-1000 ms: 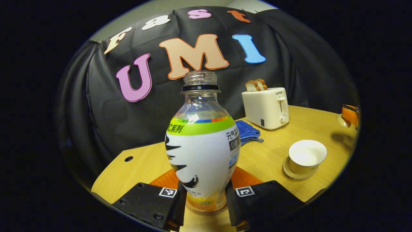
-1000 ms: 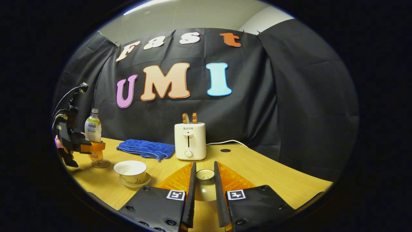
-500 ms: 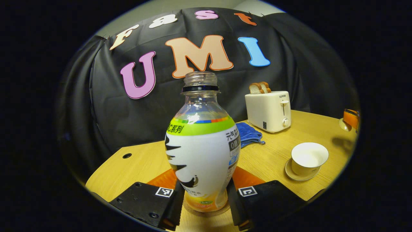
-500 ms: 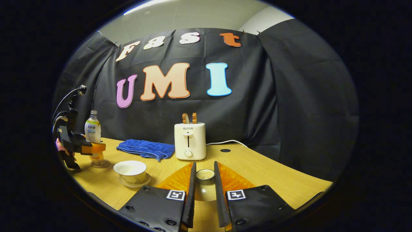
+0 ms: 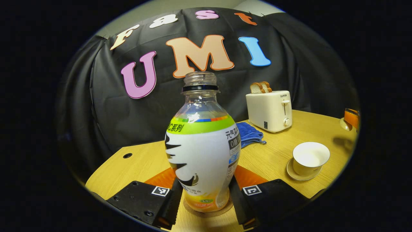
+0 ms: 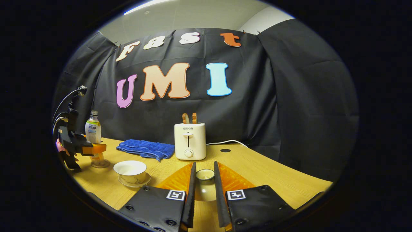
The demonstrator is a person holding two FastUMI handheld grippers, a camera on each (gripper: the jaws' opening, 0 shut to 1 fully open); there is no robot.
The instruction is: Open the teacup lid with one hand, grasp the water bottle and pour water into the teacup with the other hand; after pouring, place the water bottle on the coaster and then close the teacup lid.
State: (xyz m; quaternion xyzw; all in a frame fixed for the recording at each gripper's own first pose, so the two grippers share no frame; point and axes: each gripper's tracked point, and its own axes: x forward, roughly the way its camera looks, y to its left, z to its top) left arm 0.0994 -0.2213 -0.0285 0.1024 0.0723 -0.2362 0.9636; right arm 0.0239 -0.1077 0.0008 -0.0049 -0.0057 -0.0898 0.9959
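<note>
The capless water bottle (image 5: 202, 151) stands upright on the round coaster (image 5: 207, 211) at the table's left end. My left gripper (image 5: 205, 190) flanks its lower part, the jaws spread just off its sides, so it is open. The same bottle (image 6: 92, 130) and left gripper (image 6: 80, 146) appear far left in the right gripper view. The white teacup (image 5: 310, 158) sits uncovered on its saucer (image 6: 133, 184). My right gripper (image 6: 204, 170) is shut on the knob of the teacup lid (image 6: 205, 175), held above the table right of the teacup (image 6: 130, 169).
A white toaster (image 6: 190, 141) with two bread slices stands at the back by the black cloth. A folded blue towel (image 6: 145, 149) lies left of it. The wooden table (image 6: 257, 170) has a cable hole (image 6: 225, 150) behind the right gripper.
The left gripper's jaws have spread apart around the bottle, which has come down onto the coaster. The right gripper and lid have stayed in place.
</note>
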